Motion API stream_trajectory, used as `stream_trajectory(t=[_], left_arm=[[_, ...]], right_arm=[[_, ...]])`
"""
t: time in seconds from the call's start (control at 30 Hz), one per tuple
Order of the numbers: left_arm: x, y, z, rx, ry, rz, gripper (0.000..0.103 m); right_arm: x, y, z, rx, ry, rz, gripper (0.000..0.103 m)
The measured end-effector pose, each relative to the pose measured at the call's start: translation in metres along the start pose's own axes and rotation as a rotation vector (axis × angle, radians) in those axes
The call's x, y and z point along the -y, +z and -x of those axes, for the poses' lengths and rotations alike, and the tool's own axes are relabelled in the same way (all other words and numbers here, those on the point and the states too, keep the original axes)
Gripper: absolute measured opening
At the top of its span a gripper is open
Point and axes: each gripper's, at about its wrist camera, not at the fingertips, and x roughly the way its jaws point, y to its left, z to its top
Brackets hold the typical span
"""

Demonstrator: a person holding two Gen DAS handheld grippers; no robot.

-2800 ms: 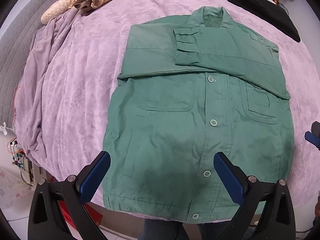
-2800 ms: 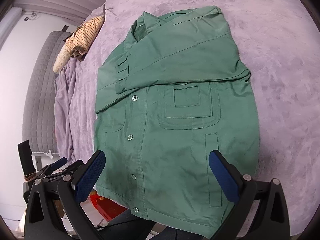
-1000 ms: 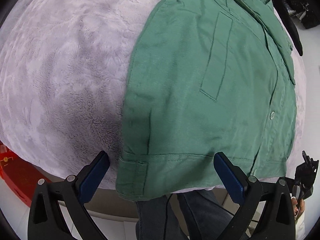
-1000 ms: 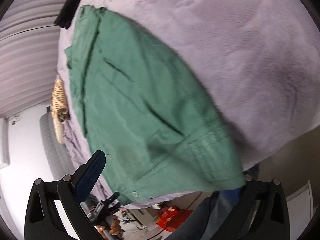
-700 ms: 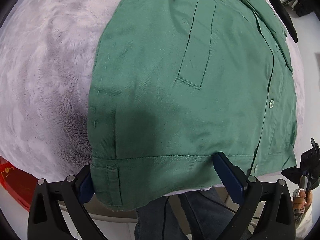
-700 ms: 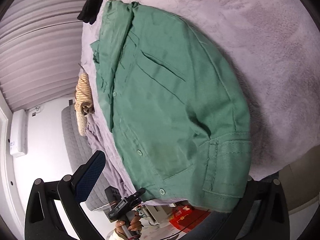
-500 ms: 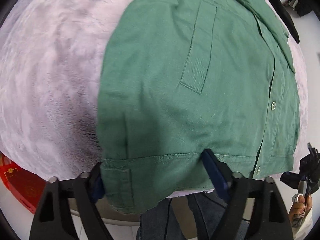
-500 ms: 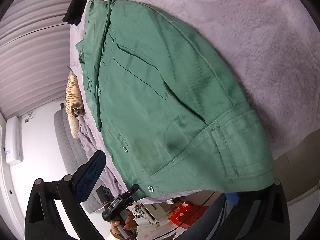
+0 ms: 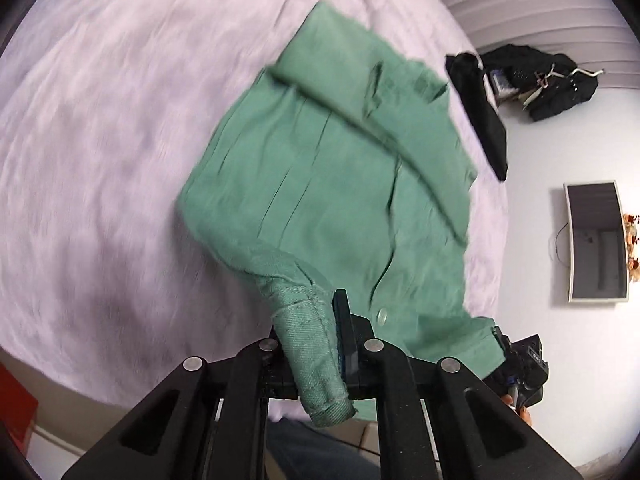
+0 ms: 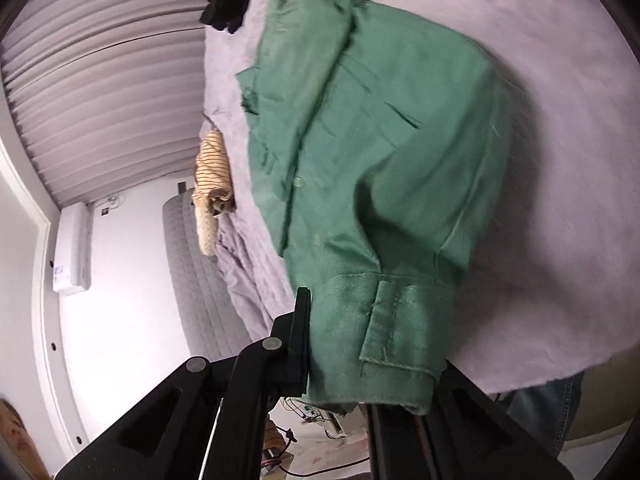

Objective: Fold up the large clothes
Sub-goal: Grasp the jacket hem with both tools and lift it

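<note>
Both grippers: matte black plastic frames w/ triangular cut-outs, round silver screw heads at the pivots. Left gripper had blue pad lining on one black finger. Right gripper: flat black finger, no markings visible. Person wore blue jeans.

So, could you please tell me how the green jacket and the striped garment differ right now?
The green jacket is plain green; the striped garment is beige with dark stripes. The jacket is gripped at its hem corners by the left tongs and right tongs and partly lifted; the striped garment lies untouched. The jacket is spread wide, the striped garment bunched up. Both are on the lilac blanket.
</note>
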Motion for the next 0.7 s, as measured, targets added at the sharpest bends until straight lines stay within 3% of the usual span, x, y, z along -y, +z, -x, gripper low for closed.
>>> stream_trajectory(t=[0.23, 0.37, 0.57, 0.7], left_arm=[[0.053, 0.118, 0.023, 0.175, 0.024, -0.058, 0.012], [0.072, 0.182, 0.007, 0.243, 0.047, -0.064, 0.012], [0.067, 0.254, -0.053, 0.194, 0.142, -0.062, 0.013], [0.060, 0.275, -0.095, 0.115, 0.243, -0.101, 0.013]], right_arm=[[-0.103, 0.098, -0.030, -0.013, 0.086, 0.168, 0.007], [-0.142, 0.159, -0.056, -0.010, 0.057, 0.224, 0.007], [-0.150, 0.250, -0.111, 0.007, -0.071, 0.177, 0.007], [-0.141, 0.286, -0.127, 0.066, -0.070, 0.126, 0.007]])
